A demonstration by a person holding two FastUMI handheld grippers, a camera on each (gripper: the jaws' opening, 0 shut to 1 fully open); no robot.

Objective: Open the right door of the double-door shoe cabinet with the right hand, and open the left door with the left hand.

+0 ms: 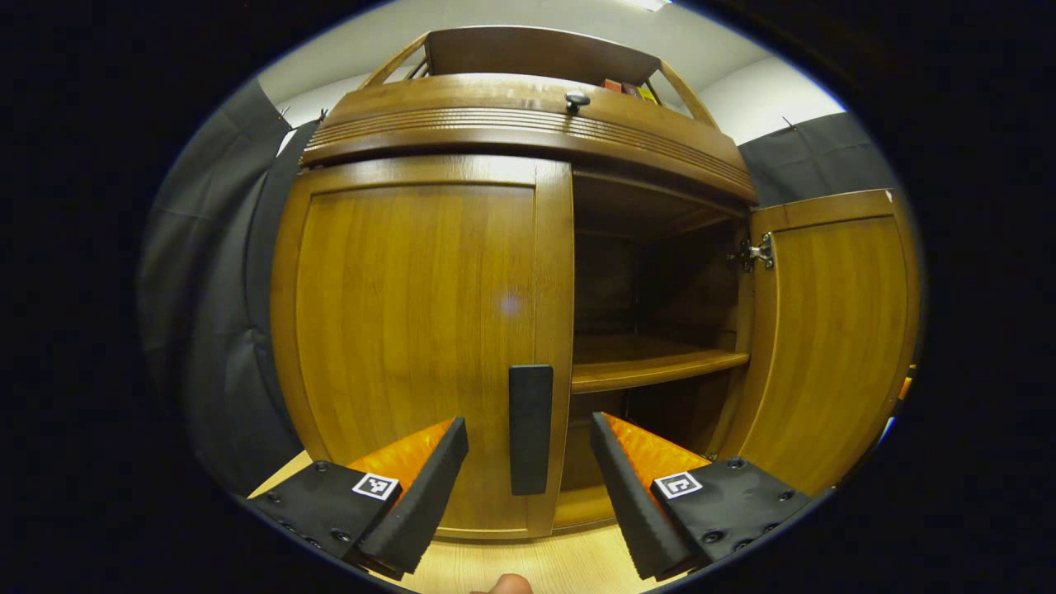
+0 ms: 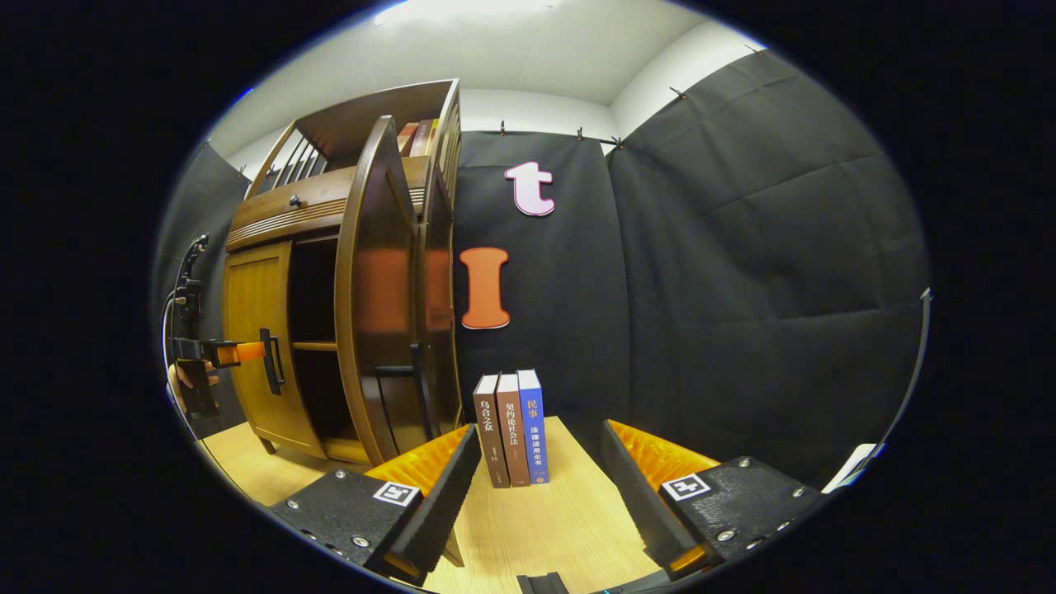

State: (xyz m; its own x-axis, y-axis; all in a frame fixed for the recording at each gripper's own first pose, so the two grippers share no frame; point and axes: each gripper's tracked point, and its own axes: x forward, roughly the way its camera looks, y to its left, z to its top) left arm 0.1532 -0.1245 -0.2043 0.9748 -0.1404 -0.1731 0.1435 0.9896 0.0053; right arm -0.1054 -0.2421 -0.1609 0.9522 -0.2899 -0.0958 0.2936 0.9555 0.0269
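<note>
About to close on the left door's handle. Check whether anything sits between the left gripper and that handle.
Nothing visible does. The left gripper is open, and the black handle on the closed left door stands in the gap ahead of its fingers. The right door is swung open, off to the side.

Pale wooden tabletop (image 2: 544, 520), shoe cabinet (image 2: 330, 272) standing on it, three upright books (image 2: 512, 429) beside it

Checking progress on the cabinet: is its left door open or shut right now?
Shut. The left door lies flush under the cabinet top, its black handle ahead of the open left gripper; the right door is swung out.
</note>
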